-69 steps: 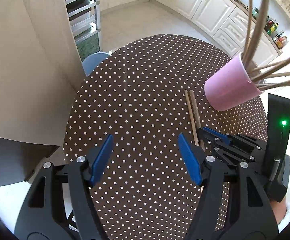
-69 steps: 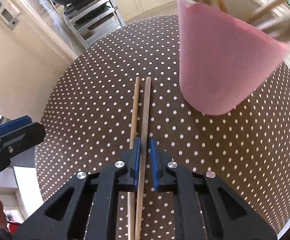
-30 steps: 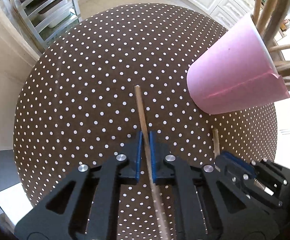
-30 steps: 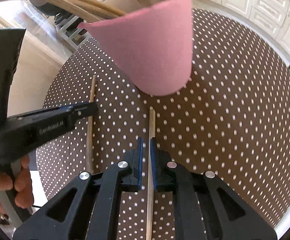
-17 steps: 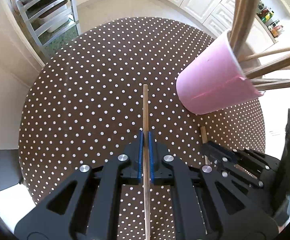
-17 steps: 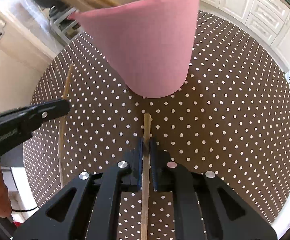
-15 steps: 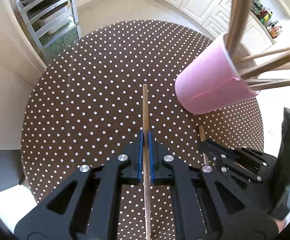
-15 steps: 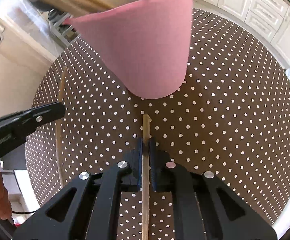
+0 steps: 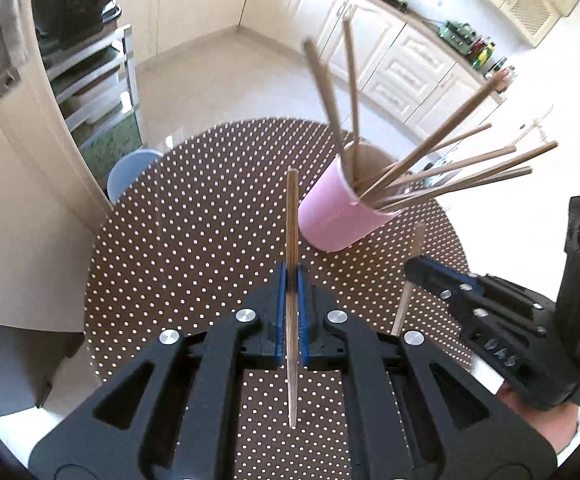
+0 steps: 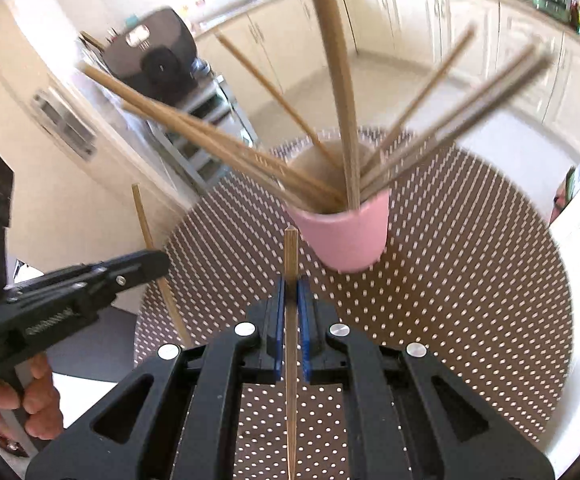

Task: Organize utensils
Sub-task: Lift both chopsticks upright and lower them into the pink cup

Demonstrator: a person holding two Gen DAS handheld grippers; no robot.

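Nearest in the left wrist view, the left gripper (image 9: 290, 280) has its blue pads pressed together on one wooden chopstick (image 9: 292, 240), which runs straight through the jaws, its thin end toward the camera and its thick end pointing far, above the table. In the right wrist view the right gripper (image 10: 290, 292) pinches a second chopstick (image 10: 291, 256) in the same way, with only a short part beyond the pads. Both sticks are clear of the dotted tablecloth (image 9: 194, 240). A little farther and to the right stands the pink cup (image 9: 338, 216), upright, already full of chopsticks (image 9: 442, 172) that spread out like a fan. I judge that the step in hand is to carry the two sticks to this cup and drop them in. To do it well, each stick should come over the rim before the pads let go, and it should enter where the fan leaves a gap, because a push against the leaning sticks could tip the cup. It seems safer to put in one stick at a time, so that the two grippers do not meet above the opening.
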